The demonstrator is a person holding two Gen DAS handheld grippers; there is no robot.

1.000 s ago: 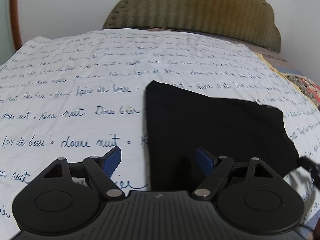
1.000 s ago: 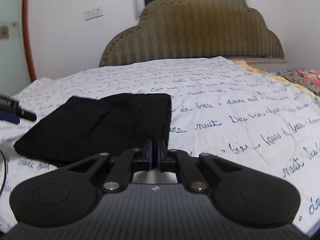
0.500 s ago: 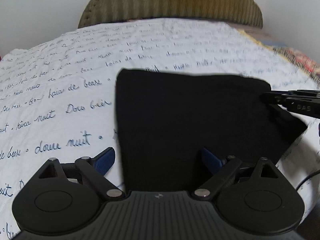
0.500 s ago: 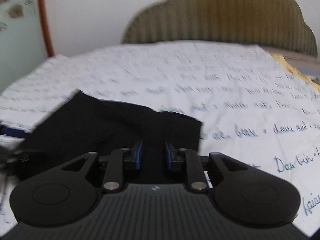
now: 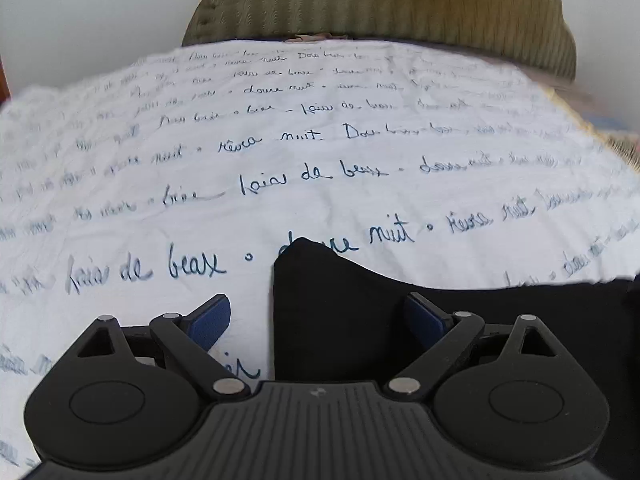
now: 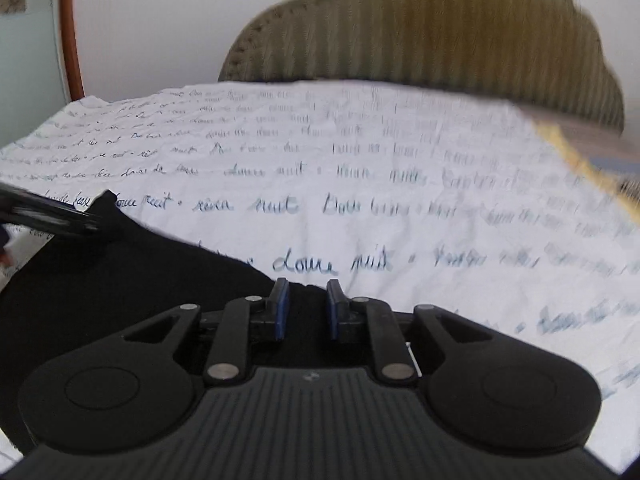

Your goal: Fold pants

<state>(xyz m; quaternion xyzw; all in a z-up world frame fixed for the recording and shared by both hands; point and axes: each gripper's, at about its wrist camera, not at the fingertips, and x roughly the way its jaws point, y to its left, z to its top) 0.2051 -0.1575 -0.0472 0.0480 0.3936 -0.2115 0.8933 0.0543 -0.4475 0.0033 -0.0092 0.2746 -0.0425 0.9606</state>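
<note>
On the white bedspread (image 5: 320, 184) printed with blue handwriting, the black pants (image 5: 360, 320) lie folded into a flat dark slab, close under both cameras.

In the left wrist view, one corner of the pants peaks up over the script, and the cloth runs off to the right edge. The left gripper (image 5: 318, 316) stands wide apart: one blue pad hangs over bare bedspread left of the pants' edge, the other over the black cloth. That edge passes between the pads. Nothing is clamped; contact with the fabric cannot be determined.

In the right wrist view, the pants (image 6: 132, 280) fill the lower left. The right gripper (image 6: 306, 308) is parted by a narrow gap, its blue pads poised at the cloth's far edge, black fabric visible between them. Whether they touch it cannot be told. The left gripper (image 6: 86, 222), blurred, reaches in from the left at the raised corner.

Beyond the bedspread stand an olive padded headboard (image 6: 460, 40) and a white wall (image 6: 160, 20).
</note>
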